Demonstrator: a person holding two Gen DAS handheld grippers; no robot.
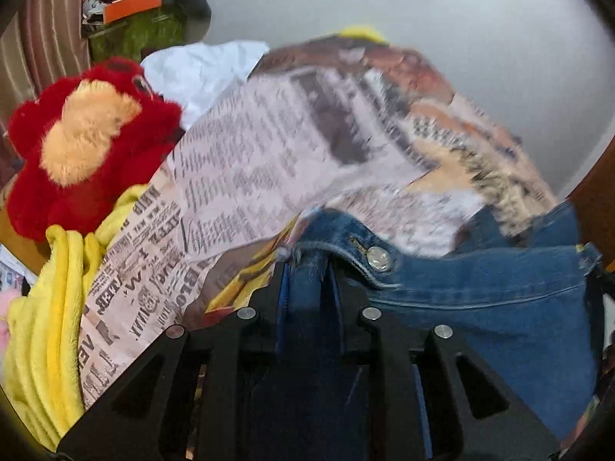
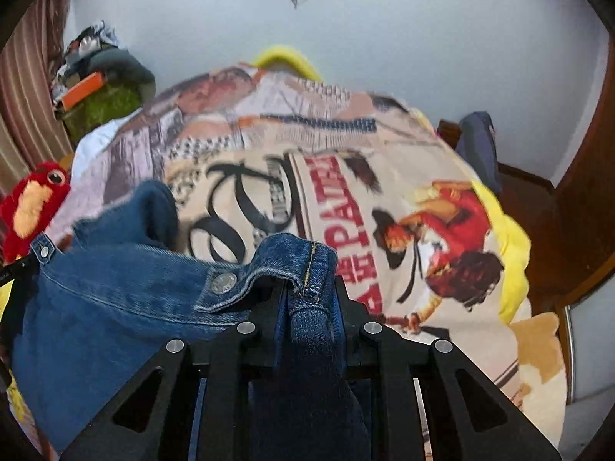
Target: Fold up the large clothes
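Note:
A blue denim jacket (image 1: 480, 307) with metal snap buttons hangs between my two grippers over a bed. In the left wrist view, my left gripper (image 1: 309, 288) is shut on a bunched fold of the denim near a snap button (image 1: 378, 258). The cloth runs off to the right. In the right wrist view, my right gripper (image 2: 311, 299) is shut on a stitched hem of the same denim jacket (image 2: 107, 299), which stretches away to the left. Both grippers' pads are hidden by the cloth.
A blanket printed with posters and newsprint (image 2: 346, 176) covers the bed below. A red plush toy (image 1: 77, 146) and a yellow fleece blanket (image 1: 50, 307) lie at the left. Behind are a white cloth (image 1: 200, 73), a cluttered green box (image 2: 103, 107) and a grey wall. Dark wooden furniture (image 2: 588, 207) stands at the right.

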